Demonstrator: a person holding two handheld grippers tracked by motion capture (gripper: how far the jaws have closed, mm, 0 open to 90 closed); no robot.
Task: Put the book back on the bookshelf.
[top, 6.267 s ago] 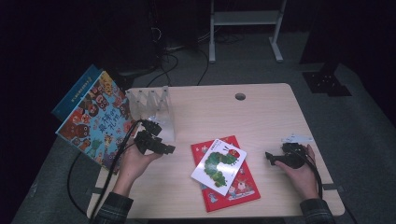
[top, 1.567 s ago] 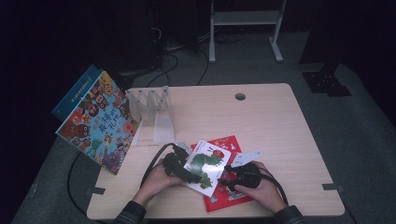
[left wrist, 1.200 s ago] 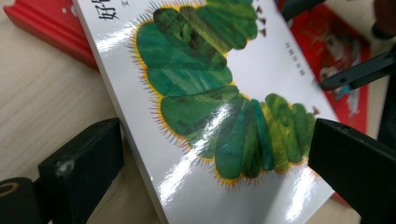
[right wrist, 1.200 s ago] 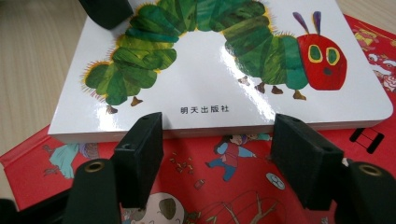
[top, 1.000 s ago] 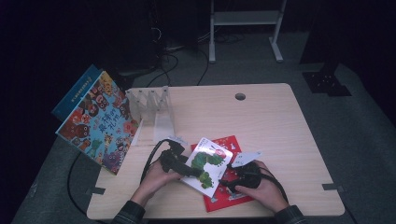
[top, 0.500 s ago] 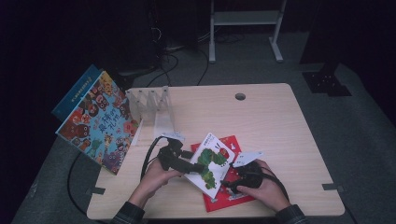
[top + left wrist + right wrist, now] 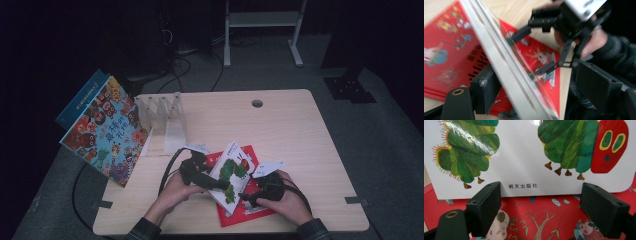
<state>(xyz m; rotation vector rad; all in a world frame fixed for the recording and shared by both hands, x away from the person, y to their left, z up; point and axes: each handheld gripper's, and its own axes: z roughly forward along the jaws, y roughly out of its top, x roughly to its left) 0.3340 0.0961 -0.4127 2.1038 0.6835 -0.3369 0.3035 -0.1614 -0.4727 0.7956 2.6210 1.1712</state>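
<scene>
Nearest the person, the right gripper (image 7: 248, 196) sat low beside the caterpillar board book (image 7: 231, 175), jaws spread and just been opening, nothing pinched; its own view had the white cover (image 7: 529, 160) standing upright ahead of both pads, the red picture book (image 7: 544, 220) flat beneath. The left gripper (image 7: 220, 186) had that board book's thick edge (image 7: 506, 72) running between its jaws, which had just been closing; one pad (image 7: 486, 87) was against the book, the other (image 7: 596, 90) stood clear, so the jaws were open around it rather than clamped. The book was tipped up on edge over the red one, likely to get a grip on it. From above, farther out, a clear book rack (image 7: 162, 117) waited on the table (image 7: 300, 130), a big colourful book (image 7: 102, 132) leaning at its left
</scene>
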